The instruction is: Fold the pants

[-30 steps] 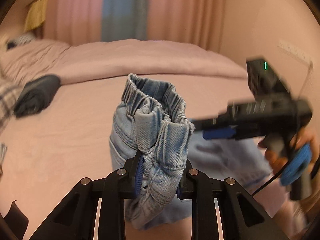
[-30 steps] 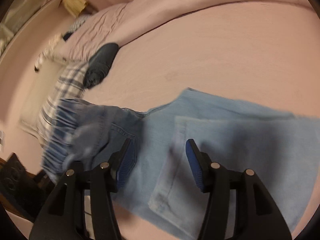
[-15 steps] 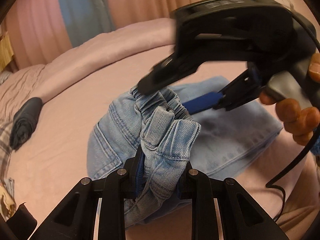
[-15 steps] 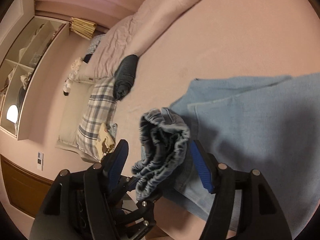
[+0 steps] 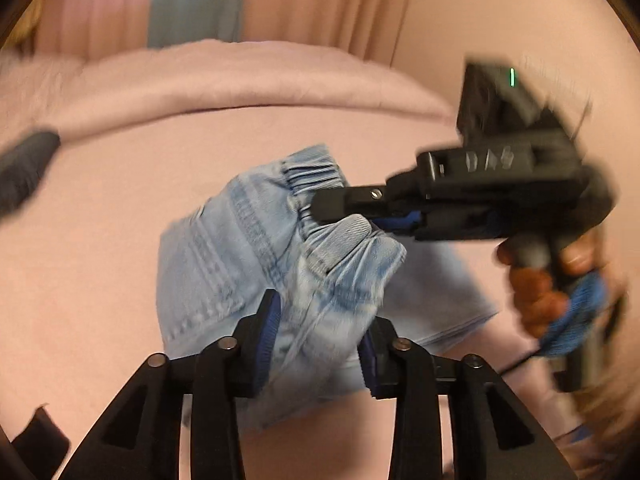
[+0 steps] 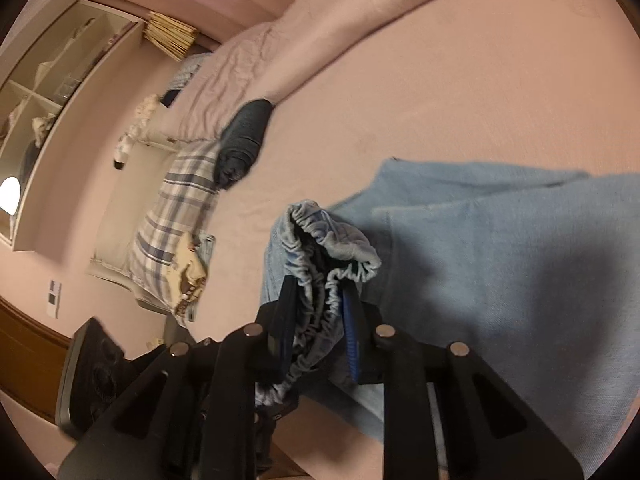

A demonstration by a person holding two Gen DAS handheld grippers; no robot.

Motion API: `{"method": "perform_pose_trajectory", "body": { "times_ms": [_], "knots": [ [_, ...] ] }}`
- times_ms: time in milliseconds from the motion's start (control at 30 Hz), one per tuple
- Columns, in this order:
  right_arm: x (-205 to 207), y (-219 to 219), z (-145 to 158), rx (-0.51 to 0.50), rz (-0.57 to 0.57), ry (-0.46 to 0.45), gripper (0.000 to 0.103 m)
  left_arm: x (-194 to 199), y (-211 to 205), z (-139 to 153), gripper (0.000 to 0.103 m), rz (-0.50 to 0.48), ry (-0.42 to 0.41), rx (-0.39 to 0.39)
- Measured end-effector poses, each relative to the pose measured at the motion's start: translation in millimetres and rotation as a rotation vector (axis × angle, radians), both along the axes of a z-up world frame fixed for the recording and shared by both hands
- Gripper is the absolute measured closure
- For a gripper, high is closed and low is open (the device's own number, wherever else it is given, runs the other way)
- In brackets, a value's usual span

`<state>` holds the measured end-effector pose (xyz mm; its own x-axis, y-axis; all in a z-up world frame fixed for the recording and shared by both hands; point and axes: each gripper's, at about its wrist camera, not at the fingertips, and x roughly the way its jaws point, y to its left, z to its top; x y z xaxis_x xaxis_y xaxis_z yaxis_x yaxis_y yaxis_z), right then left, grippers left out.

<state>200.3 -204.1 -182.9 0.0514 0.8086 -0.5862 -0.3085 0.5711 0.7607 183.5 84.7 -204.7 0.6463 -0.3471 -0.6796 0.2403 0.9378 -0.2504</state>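
While the bed (image 6: 480, 80) carries most of the pants (image 6: 520, 280) flat at right, you hold the bunched waistband (image 6: 332, 248) lifted near you: left claw (image 5: 316, 340) and right claw (image 6: 318, 320) both clamped on it. Judging by this, 1 fold is only begun; laying over and smoothing remain.

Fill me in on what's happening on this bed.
A person is folding light blue denim pants on a pink bed sheet. The left tongs and the right tongs each pinch the gathered elastic waistband, lifted off the bed. The legs lie flat. A rolled dark grey garment sits nearby.
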Motion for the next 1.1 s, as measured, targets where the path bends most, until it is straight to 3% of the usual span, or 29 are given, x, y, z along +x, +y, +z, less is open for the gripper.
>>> {"method": "perform_pose_trajectory", "body": {
  "times_ms": [100, 167, 233, 300, 400, 500, 567, 700, 900, 1100],
  "knots": [
    [1, -3, 5, 0.000, -0.007, -0.023, 0.084, -10, 17, 1, 0.049, 0.023, 0.009, -0.103],
    [2, -6, 4, -0.001, -0.010, -0.021, 0.084, -17, 36, -3, 0.046, 0.041, 0.017, -0.239],
    [3, -8, 3, -0.001, -0.017, -0.021, 0.086, -19, 54, -8, 0.039, 0.099, 0.027, -0.301],
    [4, -15, 1, -0.011, -0.035, -0.022, 0.086, -13, 73, -16, 0.039, 0.186, 0.059, -0.323],
    [7, -33, 1, -0.008, -0.067, -0.019, 0.087, 6, 101, -32, 0.039, 0.259, 0.121, -0.456],
    [5, -49, 7, -0.008, -0.092, -0.033, 0.087, 35, 105, -51, 0.039, 0.226, 0.232, -0.548],
    [5, -61, 11, -0.010, -0.113, -0.045, 0.087, 47, 95, -55, 0.039, 0.187, 0.262, -0.589],
    [3, -91, 18, -0.016, -0.177, -0.057, 0.087, 71, 67, -52, 0.039, 0.107, 0.278, -0.551],
    [-4, -135, 9, -0.027, -0.268, -0.023, 0.088, 94, 23, -45, 0.039, 0.032, 0.309, -0.425],
    [-11, -165, -6, 0.003, -0.336, 0.026, 0.088, 107, 5, -47, 0.039, 0.022, 0.334, -0.390]
  ]
}}
